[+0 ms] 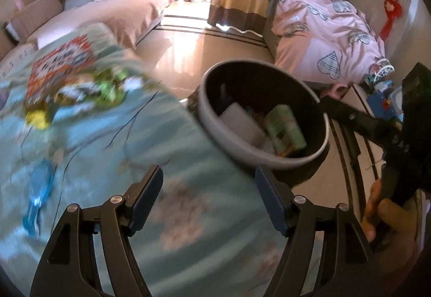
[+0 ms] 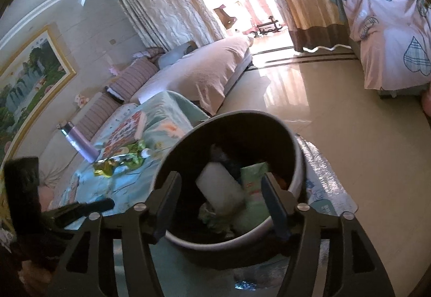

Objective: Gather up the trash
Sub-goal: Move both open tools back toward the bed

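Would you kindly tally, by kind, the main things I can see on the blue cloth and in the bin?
Bin: 1
White roll in the bin: 1
Green packet in the bin: 1
Purple bottle: 1
Patterned box: 1
Heap of green and yellow wrappers, pieces too jumbled to split: 1
Total: 6
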Demonstrator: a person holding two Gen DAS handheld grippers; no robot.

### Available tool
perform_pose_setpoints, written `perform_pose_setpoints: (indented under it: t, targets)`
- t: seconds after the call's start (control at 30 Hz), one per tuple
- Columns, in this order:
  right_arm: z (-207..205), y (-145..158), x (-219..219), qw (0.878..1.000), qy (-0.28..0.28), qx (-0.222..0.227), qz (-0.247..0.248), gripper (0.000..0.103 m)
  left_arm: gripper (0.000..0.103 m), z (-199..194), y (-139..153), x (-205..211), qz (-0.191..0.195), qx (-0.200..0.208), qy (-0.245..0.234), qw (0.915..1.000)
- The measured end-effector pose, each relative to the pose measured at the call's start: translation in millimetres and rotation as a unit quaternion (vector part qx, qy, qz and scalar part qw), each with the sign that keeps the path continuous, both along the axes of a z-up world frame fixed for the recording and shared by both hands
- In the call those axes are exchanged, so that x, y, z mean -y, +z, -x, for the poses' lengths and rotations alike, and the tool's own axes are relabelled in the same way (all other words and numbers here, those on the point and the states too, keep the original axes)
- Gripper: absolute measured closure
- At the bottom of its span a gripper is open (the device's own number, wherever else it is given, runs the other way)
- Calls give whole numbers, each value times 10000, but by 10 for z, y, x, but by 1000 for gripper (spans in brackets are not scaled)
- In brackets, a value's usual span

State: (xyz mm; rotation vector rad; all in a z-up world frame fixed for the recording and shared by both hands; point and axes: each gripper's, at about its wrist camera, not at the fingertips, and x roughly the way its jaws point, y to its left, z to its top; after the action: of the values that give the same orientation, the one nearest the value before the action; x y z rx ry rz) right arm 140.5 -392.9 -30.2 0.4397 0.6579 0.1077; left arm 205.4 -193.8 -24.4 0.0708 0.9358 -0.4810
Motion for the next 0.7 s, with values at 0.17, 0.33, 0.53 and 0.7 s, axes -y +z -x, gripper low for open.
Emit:
perform_pose_setpoints:
  t: [0.17, 0.33, 0.53, 0.7]
  targets:
    - [71, 78, -312, 9995, 278, 138, 69, 30, 30, 128, -66, -405, 94, -20, 373, 9993]
    - [81, 100, -668, 9978, 626, 177, 87, 26, 30, 241, -98, -831, 146, -22, 781, 9968]
    - [50, 19, -1070, 9952, 980, 58, 60, 15, 30, 352, -144, -1268, 185, -1, 1165, 9930]
    - [20, -64, -1367, 9923, 1232, -81, 29, 10, 30, 415, -208, -1602, 134, -19, 1426, 9897]
